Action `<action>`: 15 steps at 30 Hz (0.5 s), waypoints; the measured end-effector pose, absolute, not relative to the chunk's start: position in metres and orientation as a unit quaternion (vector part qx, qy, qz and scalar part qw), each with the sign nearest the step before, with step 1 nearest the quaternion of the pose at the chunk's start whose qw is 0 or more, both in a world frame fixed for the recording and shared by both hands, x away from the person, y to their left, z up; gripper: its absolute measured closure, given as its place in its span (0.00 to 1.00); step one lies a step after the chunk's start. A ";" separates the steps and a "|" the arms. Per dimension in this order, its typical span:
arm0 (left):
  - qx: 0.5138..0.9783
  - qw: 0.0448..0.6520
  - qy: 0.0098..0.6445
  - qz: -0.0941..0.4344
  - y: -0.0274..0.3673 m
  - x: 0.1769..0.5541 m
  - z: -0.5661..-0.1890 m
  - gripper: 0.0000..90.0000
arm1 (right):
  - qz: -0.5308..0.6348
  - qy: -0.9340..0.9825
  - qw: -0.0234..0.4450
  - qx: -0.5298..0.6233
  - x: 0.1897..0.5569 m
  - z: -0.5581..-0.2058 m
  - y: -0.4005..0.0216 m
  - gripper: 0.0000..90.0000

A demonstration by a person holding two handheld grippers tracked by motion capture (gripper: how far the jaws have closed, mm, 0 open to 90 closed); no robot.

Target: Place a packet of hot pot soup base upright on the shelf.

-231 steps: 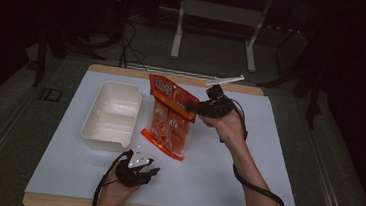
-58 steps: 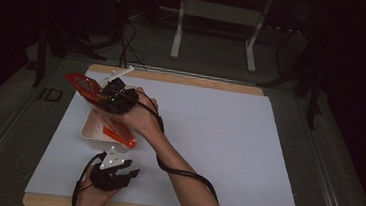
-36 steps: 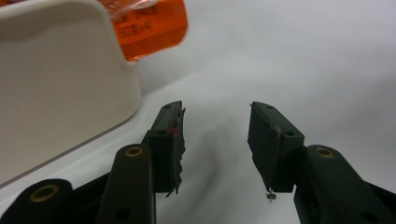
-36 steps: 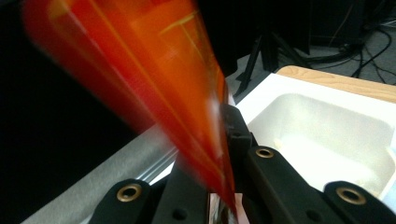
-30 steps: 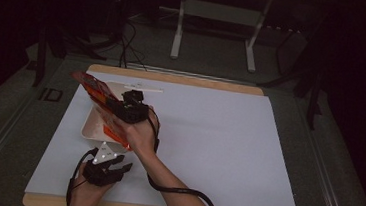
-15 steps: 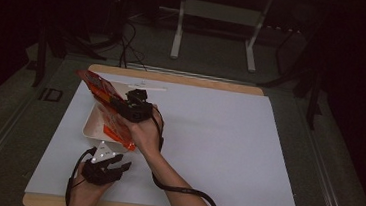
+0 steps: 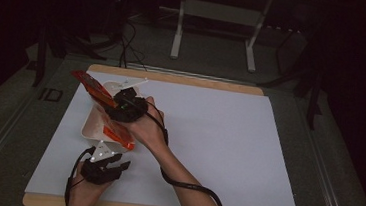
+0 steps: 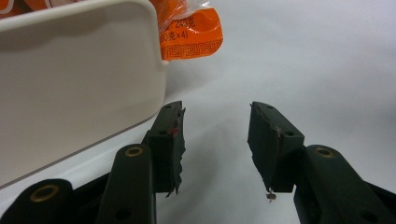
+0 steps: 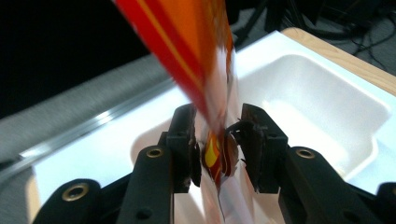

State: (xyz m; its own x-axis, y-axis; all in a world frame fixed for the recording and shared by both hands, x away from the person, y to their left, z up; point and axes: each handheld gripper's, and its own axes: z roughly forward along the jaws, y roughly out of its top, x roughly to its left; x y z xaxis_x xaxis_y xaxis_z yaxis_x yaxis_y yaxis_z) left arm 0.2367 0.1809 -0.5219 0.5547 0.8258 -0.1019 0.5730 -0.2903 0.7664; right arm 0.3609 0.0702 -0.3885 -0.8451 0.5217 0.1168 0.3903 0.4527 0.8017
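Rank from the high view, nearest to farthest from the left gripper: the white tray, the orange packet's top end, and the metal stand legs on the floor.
From the left gripper:
1. White tray, just beyond it.
2. Orange packet top end, above the tray's far side.
3. Metal stand legs, beyond the table.

The right gripper [image 9: 215, 140] has just been opening its jaws. An orange packet [image 9: 196, 60] stands between them, over a white tray [image 9: 327, 107].

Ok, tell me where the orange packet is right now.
High view, left side: the orange packet lies slanted across the white tray, between the right gripper jaws, which have just been opening.
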 end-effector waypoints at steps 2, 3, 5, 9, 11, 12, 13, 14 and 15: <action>0.787 0.397 0.444 0.159 0.181 0.237 -0.522 0.62 | 0.431 0.859 0.083 0.263 0.362 -0.391 0.075 0.72; 0.787 0.397 0.444 0.159 0.181 0.237 -0.522 0.62 | 0.431 0.859 0.083 0.263 0.362 -0.391 0.075 0.72; 0.787 0.397 0.445 0.160 0.181 0.237 -0.522 0.62 | 0.410 0.869 0.076 0.265 0.366 -0.395 0.082 0.72; 0.785 0.399 0.446 0.161 0.182 0.237 -0.522 0.62 | 0.410 0.862 0.086 0.285 0.365 -0.395 0.083 0.77; 0.784 0.398 0.448 0.161 0.184 0.238 -0.522 0.62 | 0.421 0.852 0.091 0.298 0.362 -0.395 0.080 0.77; 0.785 0.397 0.448 0.162 0.184 0.238 -0.522 0.62 | 0.430 0.846 0.093 0.303 0.361 -0.395 0.077 0.78; 0.784 0.397 0.449 0.162 0.185 0.239 -0.522 0.62 | 0.446 0.832 0.093 0.316 0.360 -0.395 0.072 0.78; 0.783 0.397 0.451 0.161 0.185 0.240 -0.522 0.62 | 0.454 0.826 0.094 0.321 0.359 -0.394 0.070 0.78; 0.783 0.397 0.451 0.161 0.185 0.240 -0.522 0.62 | 0.454 0.826 0.094 0.321 0.359 -0.394 0.070 0.78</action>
State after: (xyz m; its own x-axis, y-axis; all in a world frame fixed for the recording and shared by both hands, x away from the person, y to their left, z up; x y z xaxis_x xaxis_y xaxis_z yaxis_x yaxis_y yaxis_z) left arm 0.2399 0.1853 -0.5223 0.5419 0.8339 -0.1046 0.5780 -0.2794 0.7667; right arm 0.3592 0.0699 -0.3943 -0.7768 0.6151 0.1354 0.4439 0.3822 0.8105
